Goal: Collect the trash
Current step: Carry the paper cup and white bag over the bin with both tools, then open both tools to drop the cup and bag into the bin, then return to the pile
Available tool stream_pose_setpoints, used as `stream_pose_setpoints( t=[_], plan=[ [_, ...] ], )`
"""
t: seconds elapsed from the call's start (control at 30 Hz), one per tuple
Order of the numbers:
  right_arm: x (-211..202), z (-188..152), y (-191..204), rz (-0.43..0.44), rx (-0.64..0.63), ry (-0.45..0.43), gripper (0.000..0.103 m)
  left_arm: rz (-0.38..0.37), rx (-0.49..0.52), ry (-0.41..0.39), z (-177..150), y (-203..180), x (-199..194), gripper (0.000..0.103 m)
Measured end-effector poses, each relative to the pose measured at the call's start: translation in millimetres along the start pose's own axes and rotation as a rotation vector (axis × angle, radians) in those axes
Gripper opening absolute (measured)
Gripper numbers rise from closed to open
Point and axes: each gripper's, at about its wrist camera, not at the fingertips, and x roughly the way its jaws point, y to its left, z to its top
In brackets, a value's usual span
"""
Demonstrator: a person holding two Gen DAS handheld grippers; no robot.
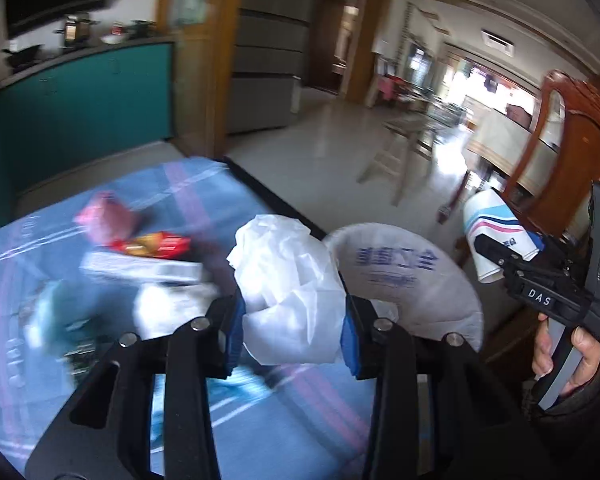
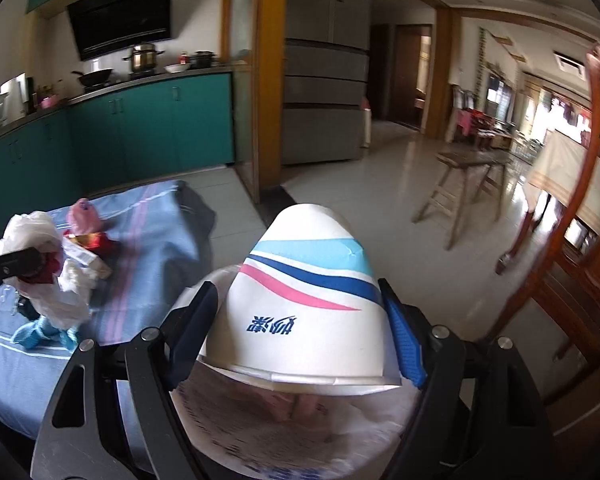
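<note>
A: Nearest to us, the left hand-held gripper (image 1: 292,328) pinches a crumpled white tissue wad (image 1: 288,276) between its blue pads. The right hand-held gripper (image 2: 296,344) clamps a flattened paper cup (image 2: 308,292), white with blue and pink stripes, its pads pressing both sides.

B: So we have two pieces of trash lifted at once. Where do they go?

A: Just under both grippers sits a white bag with blue print (image 1: 400,280), its mouth open toward us. We judge it the collecting bag; the tissue and the cup hang beside or above its rim, neither yet dropped in.

B: And what is left?

A: A good deal. On the table, covered by a blue striped cloth (image 2: 156,236), we see a pink wrapper (image 1: 108,220), a red snack packet (image 1: 156,244), a flat white box (image 1: 140,268), more crumpled white paper (image 2: 64,292) and something light blue (image 2: 40,334). We put the task somewhere short of halfway, though we cannot see what the bag already holds.

B: The room beyond?

A: A carved wooden chair (image 1: 572,148) stands near the right. Further off, pale glossy floor tiles (image 2: 380,184), a wooden stool (image 2: 468,184), teal kitchen cabinets (image 2: 152,128) under a stove with a steel pot (image 2: 144,58), and a grey refrigerator (image 2: 324,72).
</note>
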Motion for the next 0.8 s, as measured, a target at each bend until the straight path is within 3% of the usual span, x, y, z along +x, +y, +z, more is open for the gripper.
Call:
stream_pose_setpoints(
  t=[0.17,0.23,0.3,0.43,0.63,0.73,0.8],
  plan=[
    [-7,-12,-30,-0.062,0.047,0.015,0.078,-0.132,0.114,0.104,3,-70,75,0.043],
    [-8,-16,-38,-0.073,0.058,0.014,0.078,-0.124,0.164,0.151,-3,-94,104,0.054],
    [-9,-19,-43,-0.073,0.066,0.018,0.078,-0.128,0.18,0.171,-8,-103,118,0.076],
    [-4,-24,-42,-0.062,0.056,0.036,0.078,-0.132,0.159,0.166,-11,-106,115,0.088],
    [21,-21,-22,-0.008,0.049,0.089,0.08,0.048,0.125,0.052,-7,-67,67,0.092],
    [38,-20,-8,0.006,0.043,0.122,0.09,0.139,0.056,-0.004,-6,-33,39,0.095],
    [46,-19,3,0.025,0.042,0.136,0.091,0.174,0.01,-0.009,-6,-12,29,0.095]
  ],
)
